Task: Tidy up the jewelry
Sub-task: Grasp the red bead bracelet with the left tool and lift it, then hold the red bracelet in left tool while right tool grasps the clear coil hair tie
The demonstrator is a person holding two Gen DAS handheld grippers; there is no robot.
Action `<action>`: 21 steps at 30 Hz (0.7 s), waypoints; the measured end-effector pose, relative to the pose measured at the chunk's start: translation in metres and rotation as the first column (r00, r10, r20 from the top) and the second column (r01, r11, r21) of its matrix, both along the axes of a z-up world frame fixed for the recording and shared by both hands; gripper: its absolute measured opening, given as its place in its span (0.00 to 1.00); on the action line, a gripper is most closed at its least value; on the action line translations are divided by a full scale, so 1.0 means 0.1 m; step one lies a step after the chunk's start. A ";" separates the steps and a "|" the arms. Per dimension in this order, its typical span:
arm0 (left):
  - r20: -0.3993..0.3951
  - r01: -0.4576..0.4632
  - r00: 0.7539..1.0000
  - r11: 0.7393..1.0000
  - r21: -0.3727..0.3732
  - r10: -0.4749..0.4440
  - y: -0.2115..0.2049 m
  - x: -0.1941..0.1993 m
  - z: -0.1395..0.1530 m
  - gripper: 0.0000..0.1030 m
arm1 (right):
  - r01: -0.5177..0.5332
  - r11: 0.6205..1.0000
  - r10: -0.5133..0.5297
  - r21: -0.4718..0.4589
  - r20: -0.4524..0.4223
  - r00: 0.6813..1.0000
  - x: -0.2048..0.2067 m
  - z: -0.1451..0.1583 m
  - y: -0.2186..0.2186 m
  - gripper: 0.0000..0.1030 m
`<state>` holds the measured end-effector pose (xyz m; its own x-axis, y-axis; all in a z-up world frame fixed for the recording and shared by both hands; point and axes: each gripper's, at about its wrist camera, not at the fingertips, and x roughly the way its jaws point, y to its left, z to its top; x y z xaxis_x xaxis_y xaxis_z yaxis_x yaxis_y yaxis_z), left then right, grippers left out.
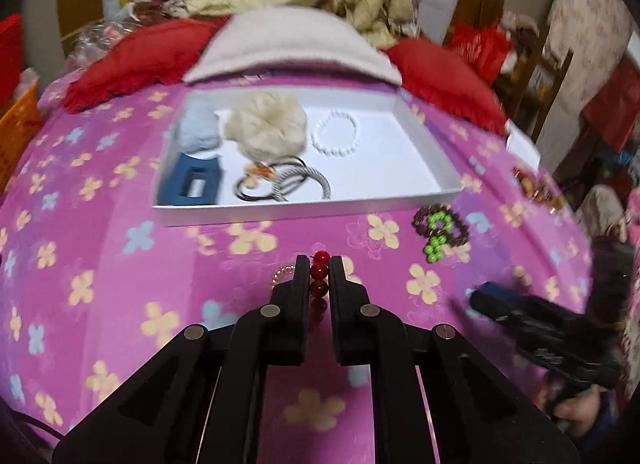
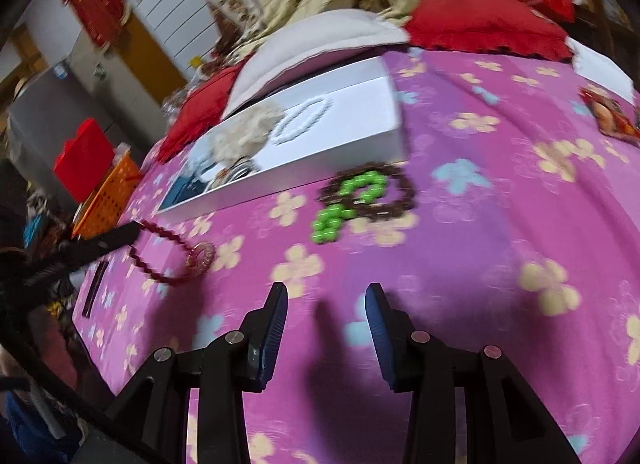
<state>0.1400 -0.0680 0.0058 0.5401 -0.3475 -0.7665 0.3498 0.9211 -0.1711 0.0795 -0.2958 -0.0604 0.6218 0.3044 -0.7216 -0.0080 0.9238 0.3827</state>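
Observation:
My left gripper (image 1: 320, 264) is shut on a red bead necklace (image 1: 319, 278), lifted off the pink flowered bedspread (image 1: 120, 264). In the right wrist view the necklace (image 2: 160, 252) hangs in a loop from the left gripper (image 2: 132, 228) and ends at a small clear ring. A white shallow box (image 1: 304, 207) lies beyond, holding a white bead bracelet (image 1: 335, 132), a cream scrunchie (image 1: 266, 127), several bangles (image 1: 288, 183) and a blue piece (image 1: 192, 183). A green and brown bead bracelet (image 2: 360, 195) lies in front of the box. My right gripper (image 2: 326, 292) stands open and holds nothing.
Red cushions (image 1: 136, 59) and a pale pillow (image 1: 292, 47) sit behind the box. An orange basket (image 2: 108, 199) stands beside the bed on the left. More jewelry (image 1: 536, 187) lies at the bedspread's right edge. A person's hand (image 1: 576, 412) holds the right gripper (image 1: 472, 296).

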 end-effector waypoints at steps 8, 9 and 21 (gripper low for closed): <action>-0.015 -0.054 0.998 0.997 -0.063 0.053 0.46 -0.15 0.07 0.08 | -0.197 0.979 0.195 -0.054 -0.038 0.980 0.21 -0.03 0.73 0.37; -0.020 -0.069 0.998 0.996 -0.055 0.068 0.51 -0.15 0.04 0.08 | -0.214 0.975 0.212 -0.066 -0.039 0.976 0.24 -0.04 0.82 0.37; -0.010 -0.156 0.988 0.985 -0.076 0.156 1.03 -0.25 -0.04 0.08 | -0.255 0.948 0.247 -0.193 -0.064 0.967 0.83 -0.11 1.41 0.23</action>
<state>0.1154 0.0353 0.0020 0.5892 -0.3169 -0.7432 0.2016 0.9484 -0.2445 0.1628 -0.1546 -0.0716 0.5140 0.2956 -0.8053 -0.2379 0.9510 0.1973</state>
